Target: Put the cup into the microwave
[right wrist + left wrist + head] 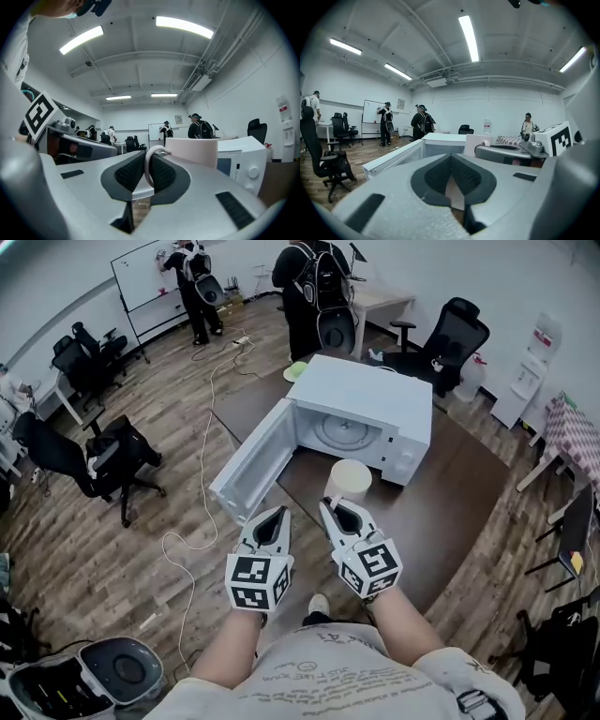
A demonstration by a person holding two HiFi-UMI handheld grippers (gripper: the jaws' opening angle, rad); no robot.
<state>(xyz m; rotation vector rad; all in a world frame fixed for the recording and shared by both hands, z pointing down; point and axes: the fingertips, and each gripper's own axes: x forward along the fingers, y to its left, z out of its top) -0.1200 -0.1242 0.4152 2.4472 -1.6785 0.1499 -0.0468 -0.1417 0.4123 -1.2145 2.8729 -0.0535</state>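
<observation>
While one person (pixel 194 285) stands by a whiteboard (pixel 141 273) and a second (pixel 314 292) stands behind the table, both wearing backpacks, the dark brown table (pixel 469 486) on the wood-plank floor (pixel 103 554) holds a single white microwave (pixel 366 395). Its door (pixel 251 461) is swung wide open. One cream cup (pixel 349 478) sits just before the opening, its handle pinched in the right gripper (pixel 335 509). The left gripper (pixel 277 515), alongside, is closed on nothing. One white cable (pixel 202 418) trails across the floor.
</observation>
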